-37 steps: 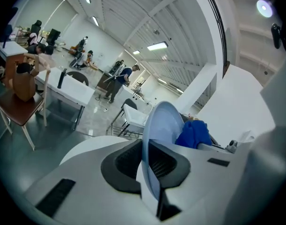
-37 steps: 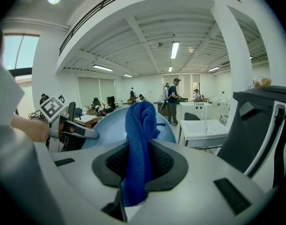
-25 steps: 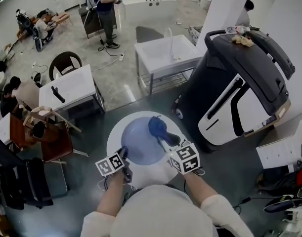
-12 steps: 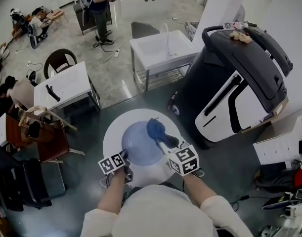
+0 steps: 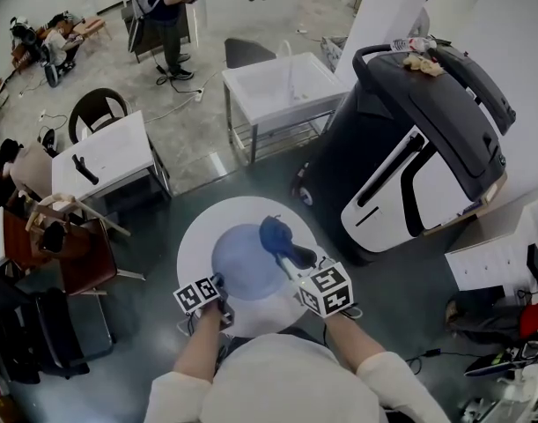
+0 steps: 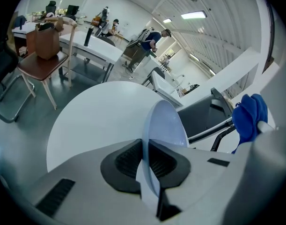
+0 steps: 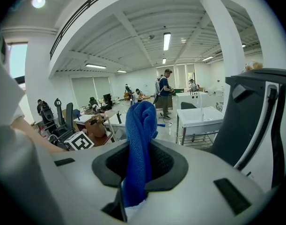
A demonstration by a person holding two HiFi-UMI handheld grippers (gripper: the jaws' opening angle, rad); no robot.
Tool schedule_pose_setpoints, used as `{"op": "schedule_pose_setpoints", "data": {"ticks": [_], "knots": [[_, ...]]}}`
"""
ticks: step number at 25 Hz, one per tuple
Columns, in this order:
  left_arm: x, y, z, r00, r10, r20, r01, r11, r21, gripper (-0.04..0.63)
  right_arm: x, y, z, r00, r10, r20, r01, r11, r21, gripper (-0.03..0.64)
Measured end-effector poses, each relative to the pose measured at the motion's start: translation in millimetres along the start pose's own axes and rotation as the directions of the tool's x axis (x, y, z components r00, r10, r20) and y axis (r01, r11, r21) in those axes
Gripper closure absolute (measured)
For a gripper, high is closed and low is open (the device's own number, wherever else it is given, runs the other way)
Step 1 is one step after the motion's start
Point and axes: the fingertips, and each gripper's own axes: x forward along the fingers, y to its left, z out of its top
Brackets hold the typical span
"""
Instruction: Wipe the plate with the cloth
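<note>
Open workshop floor surrounds a round white table, with a large dark grey and white machine standing just beside it on the right of the head view.

**Current state**
- The plate, pale blue, sits over the middle of the table. Whether its far edge rests on the tabletop cannot be determined.
- The left gripper is closed almost fully on the near rim of the plate. The left gripper view shows the rim edge-on between the two ribbed pads.
- The right gripper is clamped on the blue cloth. The cloth stands out of the jaws as a bunched roll above the far right part of the plate. Contact between cloth and plate is not confirmed.

**Hazards from this position**
1. Plate slip. Only a narrow strip of rim is gripped. Wiping pressure applied far from the pads is likely to lever the plate and twist it out of the grip, dropping it onto the table.
2. Cloth pull-out. Only a fold of fabric is pinched; drag across the plate may draw it free.
3. Hard contact. If the cloth folds back, the right gripper's jaw tips could strike the plate surface.
4. Poor coverage. A bunched cloth touches a small patch, so areas may be missed.
</note>
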Motion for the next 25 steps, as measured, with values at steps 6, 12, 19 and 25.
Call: {"op": "schedule_pose_setpoints", "data": {"ticks": [6, 12, 19, 25], "knots": [[8.5, 12.3, -4.4, 0.999, 0.026, -0.019, -0.027, 0.999, -0.035, 0.549, 2.4, -2.2, -1.6, 1.0, 0.002, -0.014, -0.002, 1.0, 0.001, 0.526], [15.2, 22.8, -9.5, 0.998, 0.047, -0.043, -0.05, 0.997, -0.053, 0.549, 3.6, -2.5, -5.7, 0.999, 0.004, -0.034, -0.004, 1.0, 0.001, 0.526], [23.2, 32.3, -16.7, 0.994, 0.076, -0.078, -0.081, 0.994, -0.071, 0.551, 4.0, -5.1, -11.2, 0.999, -0.005, -0.047, 0.005, 1.0, 0.001, 0.526], [32.3, 42.5, -23.0, 0.99, 0.1, -0.099, -0.109, 0.99, -0.093, 0.549, 3.0, -6.8, -13.3, 0.999, -0.008, -0.051, 0.008, 1.0, 0.004, 0.526]]}}
